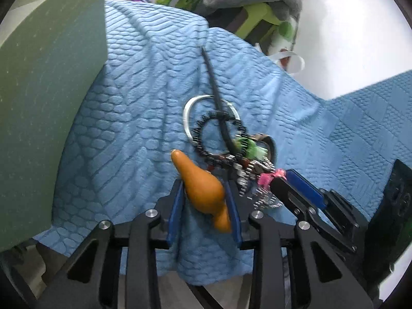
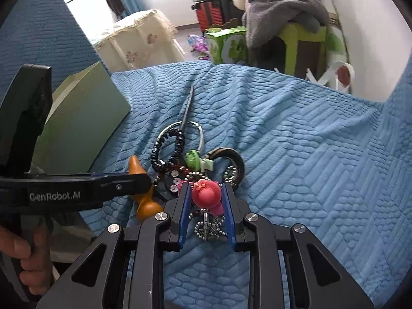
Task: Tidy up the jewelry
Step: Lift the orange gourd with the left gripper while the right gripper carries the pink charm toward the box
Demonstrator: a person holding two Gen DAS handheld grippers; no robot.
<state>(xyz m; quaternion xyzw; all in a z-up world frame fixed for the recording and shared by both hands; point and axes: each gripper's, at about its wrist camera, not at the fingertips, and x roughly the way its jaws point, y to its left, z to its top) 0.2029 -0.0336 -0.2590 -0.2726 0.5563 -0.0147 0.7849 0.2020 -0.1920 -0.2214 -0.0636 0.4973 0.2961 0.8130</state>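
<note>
Left claw (image 1: pixel 204 193): closed on the orange gourd (image 1: pixel 203 188), blue pads against both its sides.
Right claw (image 2: pixel 206 198): closed on the pink charm (image 2: pixel 206 194), one pad on each side.
Landmark: jewelry pile (image 1: pixel 226 144) on the blue quilt (image 1: pixel 134 118).
Gourd: at the pile's near left edge, narrow tip pointing toward the green box (image 1: pixel 46 108).
Pink charm: at the pile's near edge, bead chain (image 2: pixel 208 228) hanging below it.
Black bead bracelet (image 1: pixel 219 136): on the pile, overlapping a silver bangle (image 1: pixel 190 113).
Black stick (image 1: pixel 215 87): crosses the bangle, pointing away from the pile.
Green bow (image 2: pixel 194 160): mid-pile, beside a dark ring (image 2: pixel 231 159).
Green box: left of the pile, apart from it.
</note>
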